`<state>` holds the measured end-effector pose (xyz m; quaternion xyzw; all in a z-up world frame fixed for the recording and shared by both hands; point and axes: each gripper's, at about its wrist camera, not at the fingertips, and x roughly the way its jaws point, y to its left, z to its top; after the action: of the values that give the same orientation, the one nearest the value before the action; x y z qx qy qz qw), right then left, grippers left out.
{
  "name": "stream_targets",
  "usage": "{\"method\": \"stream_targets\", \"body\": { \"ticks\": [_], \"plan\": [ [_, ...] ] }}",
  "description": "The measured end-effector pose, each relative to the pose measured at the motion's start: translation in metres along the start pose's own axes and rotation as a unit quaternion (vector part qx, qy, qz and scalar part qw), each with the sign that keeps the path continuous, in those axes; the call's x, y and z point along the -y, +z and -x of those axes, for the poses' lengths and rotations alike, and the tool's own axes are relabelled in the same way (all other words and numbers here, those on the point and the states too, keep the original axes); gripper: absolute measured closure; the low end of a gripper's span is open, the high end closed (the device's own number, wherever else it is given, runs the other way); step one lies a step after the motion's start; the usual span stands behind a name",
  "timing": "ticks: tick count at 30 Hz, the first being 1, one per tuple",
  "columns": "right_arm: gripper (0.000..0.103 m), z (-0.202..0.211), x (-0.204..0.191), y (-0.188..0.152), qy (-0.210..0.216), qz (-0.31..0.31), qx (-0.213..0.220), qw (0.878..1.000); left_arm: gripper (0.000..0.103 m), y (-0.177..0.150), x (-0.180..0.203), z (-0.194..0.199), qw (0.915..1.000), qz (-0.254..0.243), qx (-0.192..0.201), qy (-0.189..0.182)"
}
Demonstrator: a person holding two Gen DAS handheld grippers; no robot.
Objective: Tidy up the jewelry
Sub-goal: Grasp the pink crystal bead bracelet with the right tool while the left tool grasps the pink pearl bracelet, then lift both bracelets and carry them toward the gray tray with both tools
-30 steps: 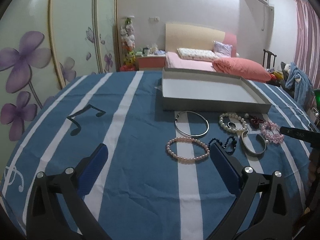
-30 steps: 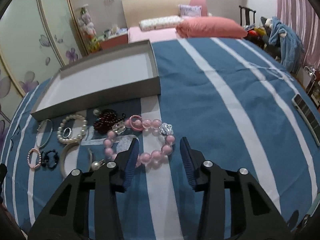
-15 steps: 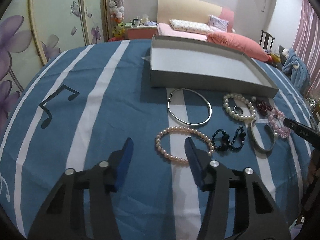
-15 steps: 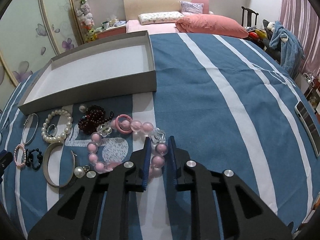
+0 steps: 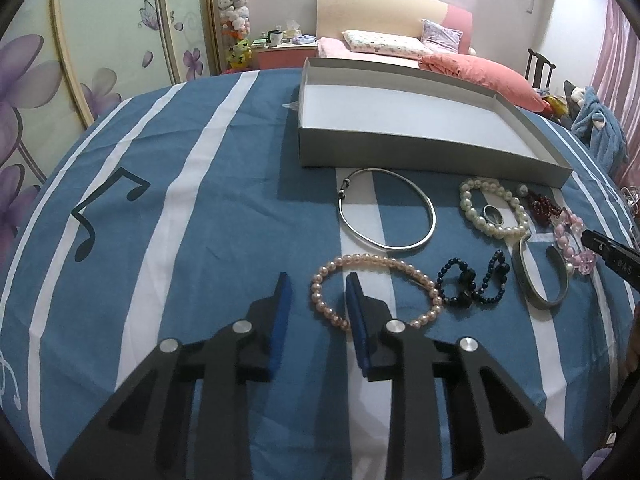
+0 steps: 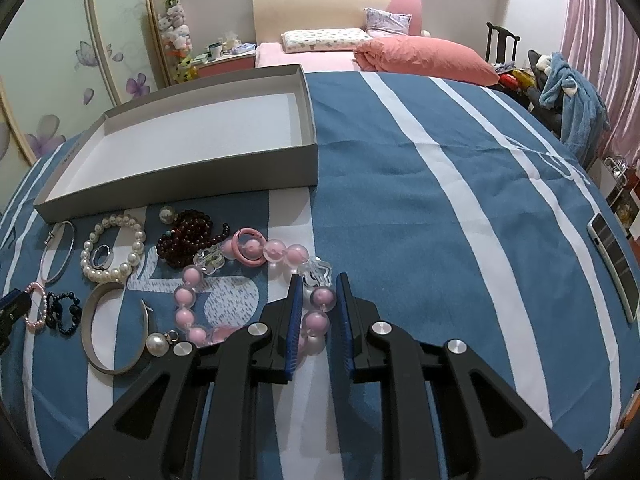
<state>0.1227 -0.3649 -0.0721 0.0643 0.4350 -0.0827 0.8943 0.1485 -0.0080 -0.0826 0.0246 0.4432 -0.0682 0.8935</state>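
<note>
- Pink pearl bracelet (image 5: 376,292) lies flat beside dark bead strand (image 5: 474,280).
- Big pink bead bracelet (image 6: 256,280) lies flat.
- Grey tray (image 5: 420,152) sits open behind them.

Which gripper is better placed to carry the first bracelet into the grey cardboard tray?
Right. The right gripper brackets a bead of the chunky pink bead bracelet. The left gripper only straddles the small pink pearl bracelet, jaws wider apart. The grey tray lies beyond.

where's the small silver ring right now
In both views the silver ring lies inside the white pearl bracelet, in front of the grey tray.
</note>
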Motion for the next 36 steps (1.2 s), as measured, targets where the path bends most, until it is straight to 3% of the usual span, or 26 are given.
{"method": "stream_targets", "body": {
  "ticks": [7, 9, 11, 17, 22, 36],
  "plan": [
    [0.082, -0.004, -0.003, 0.005, 0.006, 0.004, -0.003, 1.0, 0.075, -0.001, 0.005, 0.0, 0.9999, -0.01, 0.005, 0.004],
    [0.085, -0.005, -0.002, 0.007, 0.01, 0.005, -0.003, 1.0, 0.092, -0.001, 0.006, 0.001, 0.9999, -0.01, 0.007, 0.003],
    [0.087, -0.004, -0.001, 0.007, 0.015, 0.004, -0.004, 1.0, 0.096, 0.0, 0.004, 0.0, 0.9999, -0.008, 0.007, 0.001],
    [0.088, 0.001, 0.006, 0.004, 0.04, -0.012, 0.004, 0.999, 0.097, 0.0, 0.001, 0.001, 0.9999, -0.004, 0.009, -0.006],
    [0.088, 0.021, 0.007, 0.005, 0.065, -0.02, 0.038, 0.997, 0.097, 0.001, -0.001, 0.012, 0.9995, 0.003, 0.028, -0.013],
    [0.088, 0.069, -0.012, 0.006, 0.146, -0.019, 0.101, 0.984, 0.097, 0.007, 0.007, 0.065, 0.9914, 0.003, 0.128, -0.028]
  ]
}}
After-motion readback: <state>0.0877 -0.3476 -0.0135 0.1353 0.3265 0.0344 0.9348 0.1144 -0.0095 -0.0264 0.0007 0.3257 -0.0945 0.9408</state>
